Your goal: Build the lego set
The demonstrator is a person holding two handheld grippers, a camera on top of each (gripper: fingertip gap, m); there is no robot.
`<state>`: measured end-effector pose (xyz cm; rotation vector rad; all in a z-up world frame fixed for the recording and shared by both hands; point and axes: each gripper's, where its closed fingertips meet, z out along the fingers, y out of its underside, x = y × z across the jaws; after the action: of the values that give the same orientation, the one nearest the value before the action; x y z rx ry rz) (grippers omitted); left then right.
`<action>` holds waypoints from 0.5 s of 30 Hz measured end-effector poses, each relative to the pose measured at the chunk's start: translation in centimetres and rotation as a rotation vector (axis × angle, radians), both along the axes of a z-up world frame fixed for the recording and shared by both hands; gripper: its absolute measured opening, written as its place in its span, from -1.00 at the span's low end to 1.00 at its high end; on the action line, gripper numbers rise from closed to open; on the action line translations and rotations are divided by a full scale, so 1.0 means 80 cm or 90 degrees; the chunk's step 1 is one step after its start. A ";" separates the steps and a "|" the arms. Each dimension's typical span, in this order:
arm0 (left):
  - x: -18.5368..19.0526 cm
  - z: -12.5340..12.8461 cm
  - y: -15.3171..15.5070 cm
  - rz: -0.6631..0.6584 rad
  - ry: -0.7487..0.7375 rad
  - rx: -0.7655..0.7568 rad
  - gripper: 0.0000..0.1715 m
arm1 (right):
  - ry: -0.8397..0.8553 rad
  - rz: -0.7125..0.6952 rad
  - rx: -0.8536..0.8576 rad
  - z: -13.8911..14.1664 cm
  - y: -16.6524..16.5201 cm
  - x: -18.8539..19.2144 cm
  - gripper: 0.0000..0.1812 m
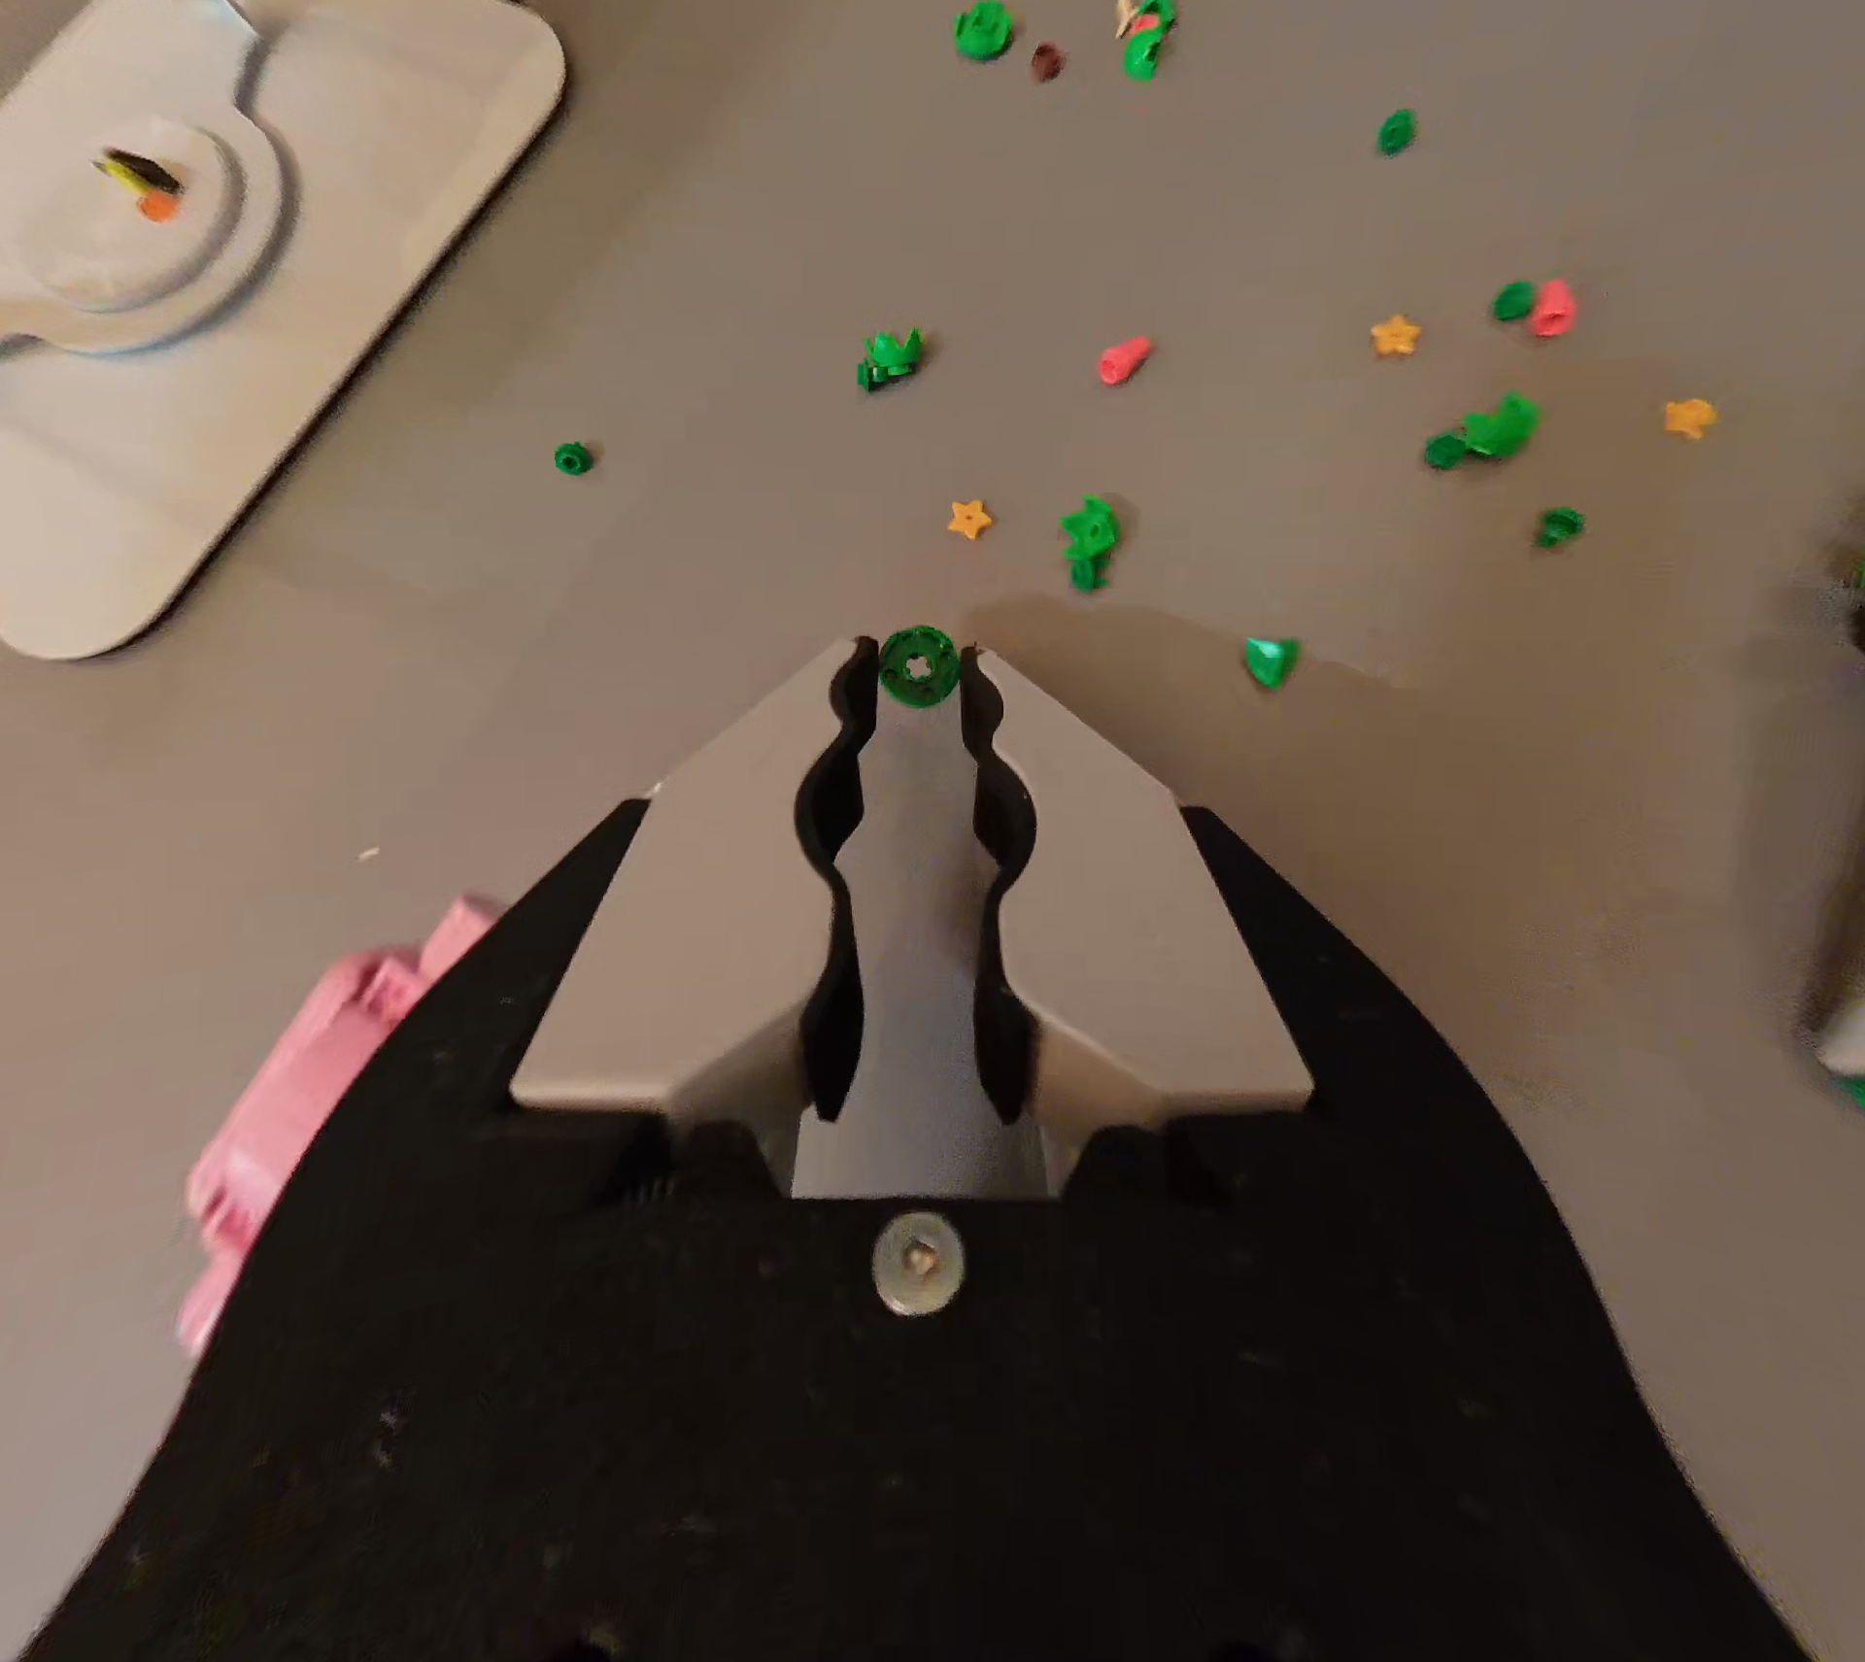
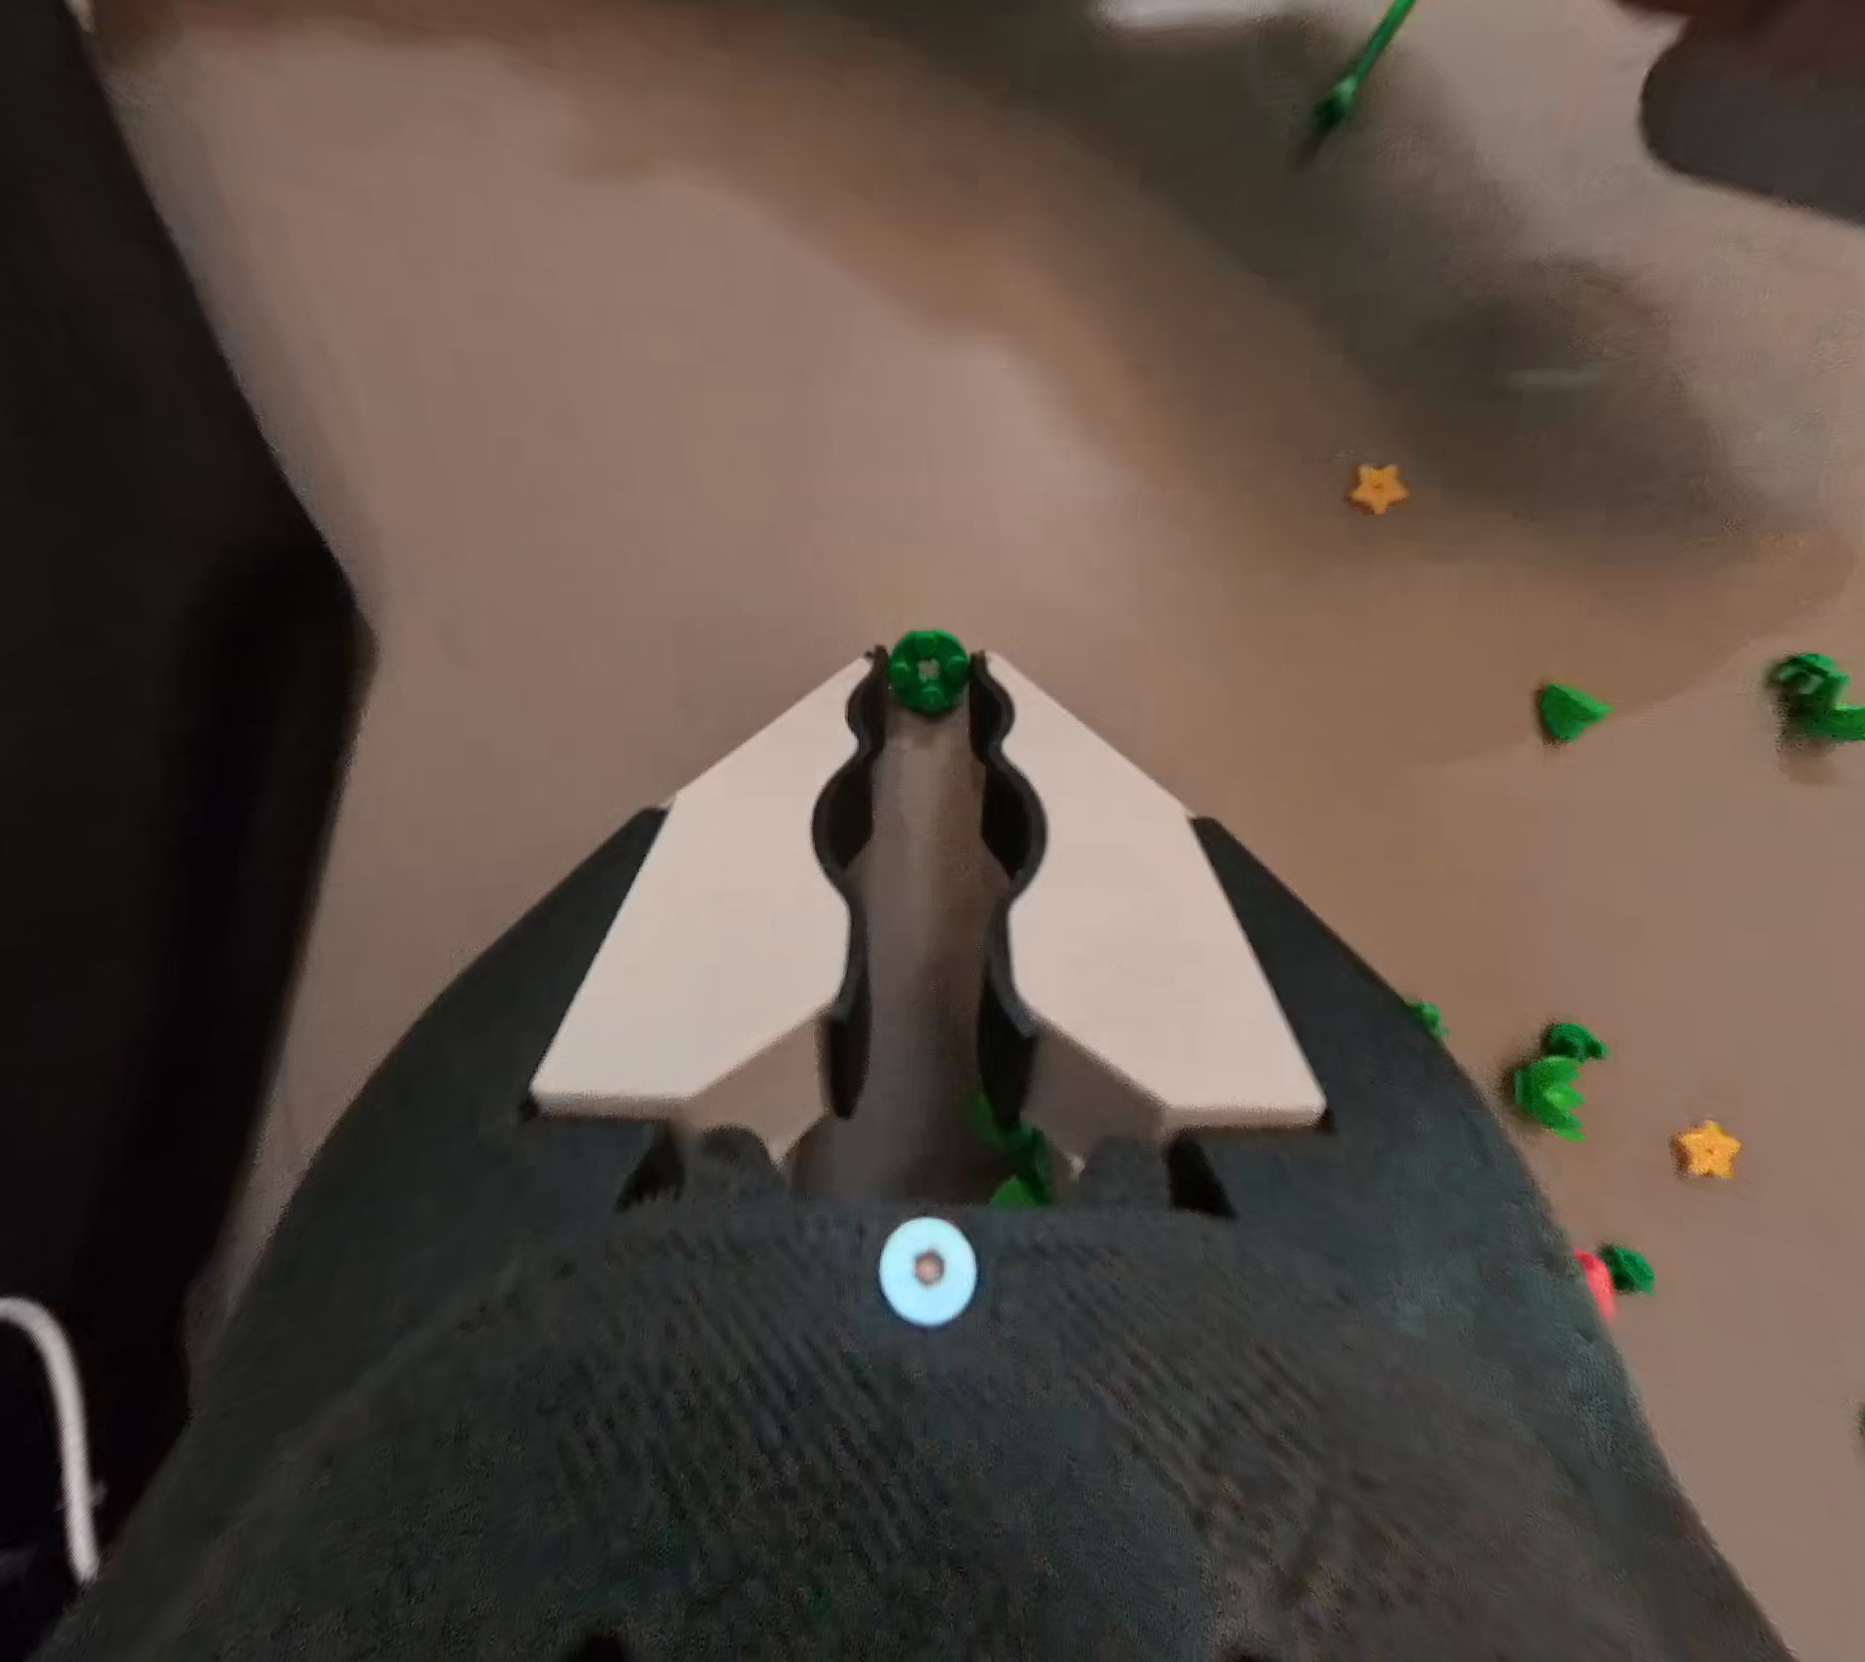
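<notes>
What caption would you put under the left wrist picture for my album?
The left gripper pinches a round green piece above a table scattered with small toy pieces.

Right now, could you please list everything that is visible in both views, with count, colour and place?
round piece: one in each gripper, green, clamped at the fingertips; right one.
loose pieces: many, green, scattered over the table, far and right.
cones: about four, pink-red, among the green ones.
stars: three in the left view, yellow, on the table.
stem: one, green, thin, upper right of the right view.
stand base: one, white, far left on the table.
pink item: one, near left, partly hidden.
table: one, grey-brown.
left gripper: black with white fingers, shut on its piece.
right gripper: the same, shut on its piece.
</notes>
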<state>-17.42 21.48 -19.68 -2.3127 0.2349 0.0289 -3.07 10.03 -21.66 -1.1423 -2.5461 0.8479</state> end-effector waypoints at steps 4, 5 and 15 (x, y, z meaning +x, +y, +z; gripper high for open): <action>0.009 0.028 -0.050 -0.017 0.011 0.066 -0.86 | -0.012 0.018 0.021 -0.007 -0.005 -0.004 -0.85; 0.008 0.031 -0.063 -0.015 0.019 0.072 -0.86 | -0.019 0.022 0.014 -0.007 -0.007 -0.005 -0.85; 0.031 0.041 -0.126 -0.040 -0.095 0.128 -0.86 | -0.023 0.066 0.040 -0.007 -0.045 -0.033 -0.84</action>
<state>-14.91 11.41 -16.39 -2.0945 0.2185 -0.1452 -5.71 6.41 -22.26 -1.0244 -2.6613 0.7702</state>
